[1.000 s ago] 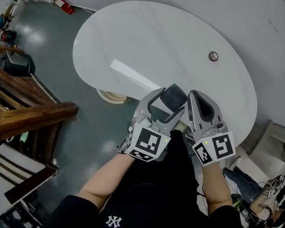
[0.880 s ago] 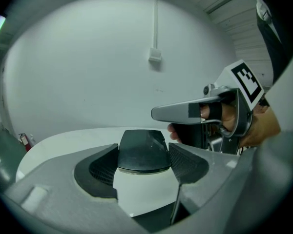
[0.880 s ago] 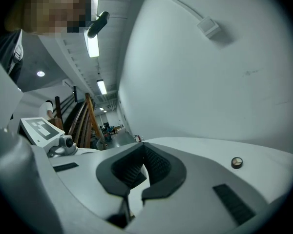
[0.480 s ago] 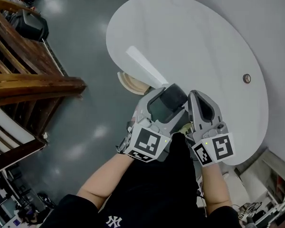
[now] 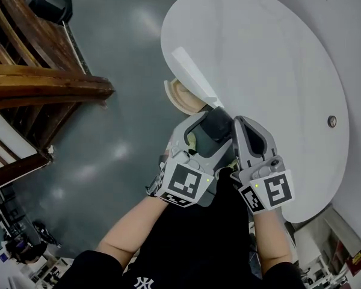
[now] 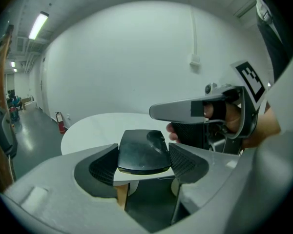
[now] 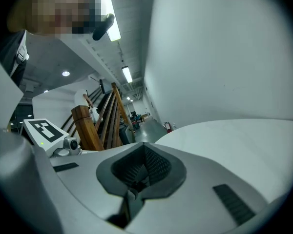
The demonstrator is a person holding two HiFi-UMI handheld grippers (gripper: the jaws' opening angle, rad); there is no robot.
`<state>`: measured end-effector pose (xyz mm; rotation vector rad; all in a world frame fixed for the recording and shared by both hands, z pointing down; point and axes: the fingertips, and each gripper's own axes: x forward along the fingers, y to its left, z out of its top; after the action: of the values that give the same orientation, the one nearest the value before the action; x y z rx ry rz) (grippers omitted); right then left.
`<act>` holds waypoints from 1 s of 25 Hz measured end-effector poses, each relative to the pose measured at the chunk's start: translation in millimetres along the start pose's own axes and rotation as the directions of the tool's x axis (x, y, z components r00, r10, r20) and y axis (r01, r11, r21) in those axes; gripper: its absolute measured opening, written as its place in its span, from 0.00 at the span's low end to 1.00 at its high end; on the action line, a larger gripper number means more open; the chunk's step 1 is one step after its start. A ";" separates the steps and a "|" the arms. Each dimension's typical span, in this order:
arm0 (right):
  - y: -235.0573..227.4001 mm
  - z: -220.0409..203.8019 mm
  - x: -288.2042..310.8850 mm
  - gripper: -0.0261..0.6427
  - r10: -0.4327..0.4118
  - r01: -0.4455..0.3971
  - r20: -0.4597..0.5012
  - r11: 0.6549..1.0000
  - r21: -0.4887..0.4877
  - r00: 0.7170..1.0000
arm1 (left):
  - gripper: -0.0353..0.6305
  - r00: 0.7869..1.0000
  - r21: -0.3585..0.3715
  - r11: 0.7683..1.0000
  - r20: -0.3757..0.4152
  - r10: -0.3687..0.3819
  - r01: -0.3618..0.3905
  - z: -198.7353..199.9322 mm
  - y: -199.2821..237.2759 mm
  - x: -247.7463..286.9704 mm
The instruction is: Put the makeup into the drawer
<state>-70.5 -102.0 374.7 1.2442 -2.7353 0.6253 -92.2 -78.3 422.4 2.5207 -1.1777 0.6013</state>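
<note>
We see the left gripper (image 5: 209,128) with its jaws clamped on the makeup compact (image 6: 143,152), a dark rounded case held in the air at the near edge of the white oval surface (image 5: 271,53). The right gripper (image 7: 139,172) is just beside it, jaws pressed together with nothing between them. One small round thing (image 5: 332,121) lies on the surface, well apart from both grippers. A round wooden base (image 5: 179,95) shows under the surface's left edge. A wooden stair railing (image 5: 48,86) stands at left over the grey floor (image 5: 120,53).
</note>
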 end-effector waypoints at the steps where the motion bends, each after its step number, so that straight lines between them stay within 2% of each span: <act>1: 2.9 -5.7 6.5 0.06 0.008 -0.008 -0.007 1.000 0.000 1.000 | 0.55 1.000 -0.006 1.000 -0.005 0.003 -0.003 -6.8 5.5 -0.2; 11: 18.1 -76.4 69.3 0.06 0.052 -0.051 -0.063 0.999 0.016 0.997 | 0.55 0.998 -0.055 0.998 -0.054 0.026 -0.029 -86.8 63.1 17.4; 19: 25.1 -141.2 96.1 0.06 0.075 -0.085 -0.118 0.993 -0.080 0.990 | 0.55 0.996 -0.044 0.998 -0.087 0.031 -0.034 -152.3 101.4 45.0; 25: 17.3 -197.9 112.6 0.06 0.065 -0.075 -0.132 0.994 -0.074 0.989 | 0.55 0.993 -0.030 0.999 -0.112 0.023 -0.026 -202.0 114.0 66.0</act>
<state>-178.5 -93.9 575.8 1.0561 -2.6782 0.5765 -192.4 -105.9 640.0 2.4159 -1.1704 0.7151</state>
